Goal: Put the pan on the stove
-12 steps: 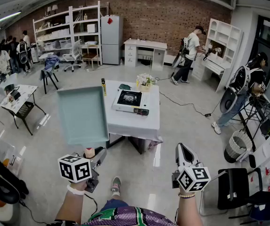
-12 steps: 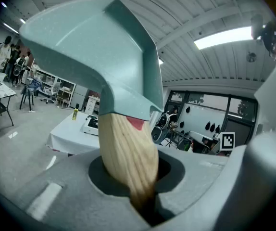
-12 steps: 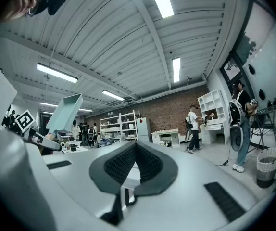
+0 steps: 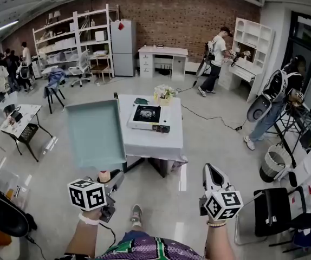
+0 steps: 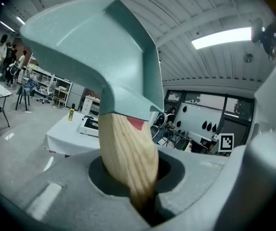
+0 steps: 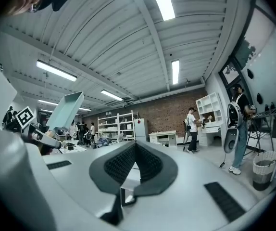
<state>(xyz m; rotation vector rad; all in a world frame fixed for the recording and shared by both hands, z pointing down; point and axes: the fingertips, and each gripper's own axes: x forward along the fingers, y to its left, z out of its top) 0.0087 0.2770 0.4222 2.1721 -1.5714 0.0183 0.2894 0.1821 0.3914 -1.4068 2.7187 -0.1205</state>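
Observation:
A square teal pan [image 4: 96,134] with a wooden handle [image 4: 104,176] stands upright in the air, left of the white table [image 4: 151,141]. My left gripper [image 4: 112,184] is shut on the end of that handle. In the left gripper view the handle [image 5: 128,150] runs down between the jaws of the left gripper [image 5: 144,203], with the pan [image 5: 92,52] above. The portable stove [image 4: 147,116] sits on the table, some way ahead on the floor; it also shows far off as the stove [image 5: 90,124]. My right gripper [image 4: 212,173] is held low at the right, shut and empty [image 6: 131,170].
Flowers [image 4: 164,93] and a bottle [image 4: 115,96] stand at the table's far side. A black chair [image 4: 274,215] and a white bin [image 4: 273,166] are at my right. A small table [image 4: 23,118] stands at the left. Several people stand around the room's edges.
Almost nothing: the head view has shifted slightly, and both grippers and the pan stay where they were.

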